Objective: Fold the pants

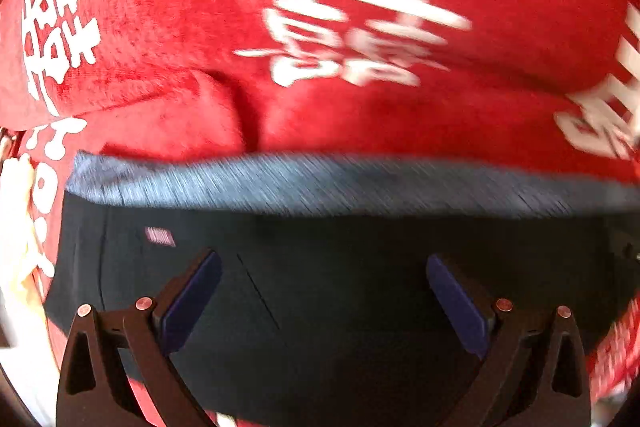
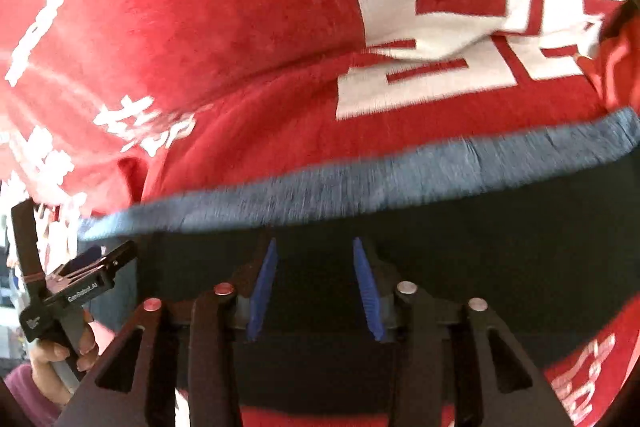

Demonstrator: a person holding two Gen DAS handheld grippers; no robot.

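Pants fill the lower half of both wrist views: dark fabric, grey-blue waistband running across mid-frame, all lying on a red blanket with white characters.

Left gripper, bottom centre of its view: fingers spread wide, nothing between the pads, hovering over the dark fabric below the band. Small pink label sits just upper left of it.

Right gripper, bottom centre of its view: fingers parted narrower, also empty, just below the band.

Risks, as I judge them:
- Both views are motion-blurred, so a pinch now may land off the band or catch one layer only.
- Plush blanket directly underneath; a deep pinch could take blanket with pants.
- Blanket ridge, left of centre, could bunch the fold.

In the right view's lower left, the person's hand on the other gripper sits close; collision is possible if both converge.
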